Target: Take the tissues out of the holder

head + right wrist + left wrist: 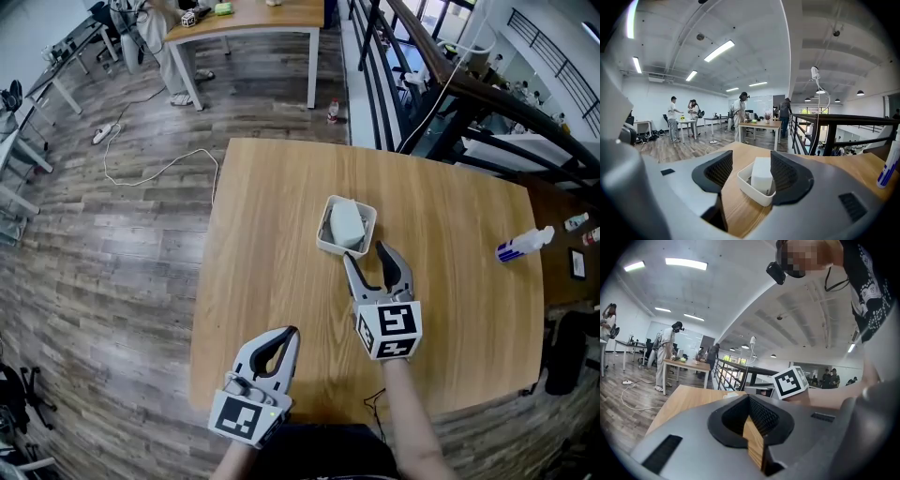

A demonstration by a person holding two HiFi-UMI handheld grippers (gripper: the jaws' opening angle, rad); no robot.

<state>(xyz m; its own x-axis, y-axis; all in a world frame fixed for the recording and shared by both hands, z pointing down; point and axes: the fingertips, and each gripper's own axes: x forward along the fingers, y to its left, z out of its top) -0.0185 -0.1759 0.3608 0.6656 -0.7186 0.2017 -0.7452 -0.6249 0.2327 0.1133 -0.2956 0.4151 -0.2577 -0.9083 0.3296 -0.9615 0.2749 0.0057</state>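
Just ahead of right tool [363, 250]: tissues [347, 223] in holder [325, 246] | jaws wide (empty) | left tool [294, 332] closed

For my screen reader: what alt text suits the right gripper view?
The right tool, jaws open, frames a white rectangular tissue pack standing in a white plastic holder on a light wooden table. A dark railing stands behind.

The head view is looking steeply down on the table [262, 234]; both gripper views are looking low across it, the right one sharing the nearby holder [756, 190].
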